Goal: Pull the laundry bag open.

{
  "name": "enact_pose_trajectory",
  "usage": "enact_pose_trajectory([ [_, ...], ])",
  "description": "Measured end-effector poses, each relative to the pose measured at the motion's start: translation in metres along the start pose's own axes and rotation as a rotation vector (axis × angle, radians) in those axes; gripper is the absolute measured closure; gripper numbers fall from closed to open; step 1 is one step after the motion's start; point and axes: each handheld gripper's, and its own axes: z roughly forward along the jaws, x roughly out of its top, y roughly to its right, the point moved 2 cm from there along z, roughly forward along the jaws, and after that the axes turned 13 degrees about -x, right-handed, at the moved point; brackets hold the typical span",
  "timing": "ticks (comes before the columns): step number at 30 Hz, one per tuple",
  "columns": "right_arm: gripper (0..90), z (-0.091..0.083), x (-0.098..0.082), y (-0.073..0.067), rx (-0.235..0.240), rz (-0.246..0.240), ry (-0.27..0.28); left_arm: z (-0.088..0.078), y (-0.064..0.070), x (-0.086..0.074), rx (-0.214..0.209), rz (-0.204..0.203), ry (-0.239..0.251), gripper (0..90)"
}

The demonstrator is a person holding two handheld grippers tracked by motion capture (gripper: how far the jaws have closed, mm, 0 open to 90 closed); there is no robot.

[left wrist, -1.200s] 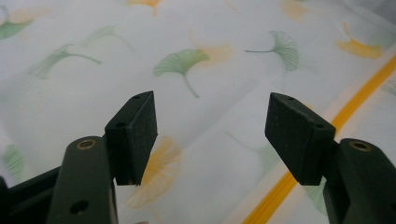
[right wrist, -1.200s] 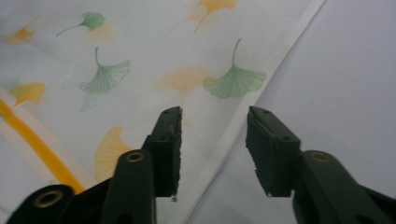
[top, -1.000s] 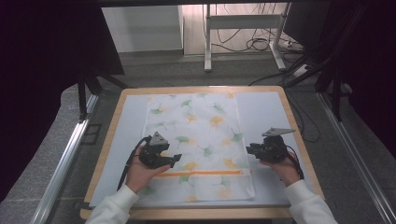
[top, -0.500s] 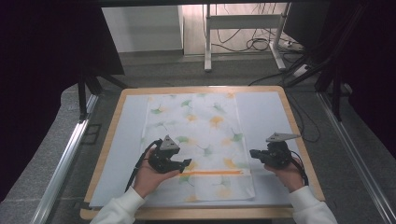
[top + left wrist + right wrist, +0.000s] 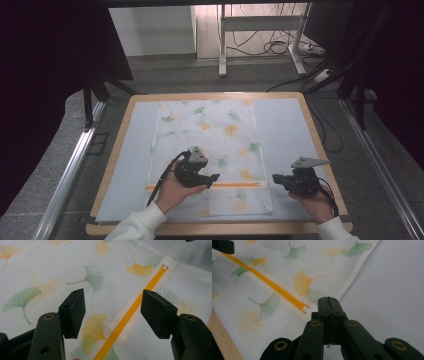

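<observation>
Field notes. A white mesh pouch (image 5: 212, 150) with a ginkgo-leaf print lies flat on the pale mat of the surface (image 5: 285, 130), centred, its orange zipper (image 5: 207, 186) running left to right across the near part. The zipper pull (image 5: 166, 264) sits at the right end, next to the pouch's right edge.

Left gripper (image 5: 212, 178): jaws spread wide over the middle of the zipper, nothing between them; likely placed to steady the fabric.

Right gripper (image 5: 276, 179): jaws pressed together, just closed, holding nothing that I can see. Its tip sits beside the pouch's right edge near the zipper end, probably lined up for the pull.
</observation>
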Motion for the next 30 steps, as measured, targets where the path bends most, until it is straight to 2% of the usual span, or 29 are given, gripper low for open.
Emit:
enact_pose_trajectory([
  [5, 89.3, -0.003, -0.006, -0.006, 0.005, -0.006, -0.006, 0.011, 0.006, 0.006, -0.016, 0.007, -0.017, 38.2],
  [12, 89.4, 0.000, -0.015, -0.015, 0.011, -0.023, -0.035, 0.038, 0.019, 0.021, -0.053, 0.009, -0.045, 39.7],
  [13, 89.4, 0.000, -0.015, -0.015, 0.011, -0.023, -0.035, 0.038, 0.019, 0.021, -0.053, 0.009, -0.045, 39.8],
  [22, 89.3, 0.000, -0.025, -0.032, 0.015, -0.089, -0.045, 0.074, 0.032, 0.047, -0.091, 0.002, -0.079, 40.0],
  [27, 89.3, 0.000, -0.024, -0.035, 0.021, -0.103, -0.040, 0.090, 0.035, 0.056, -0.104, -0.021, -0.096, 39.9],
  [30, 89.3, 0.002, -0.025, -0.038, 0.025, -0.118, -0.045, 0.098, 0.037, 0.059, -0.121, -0.021, -0.115, 39.8],
])
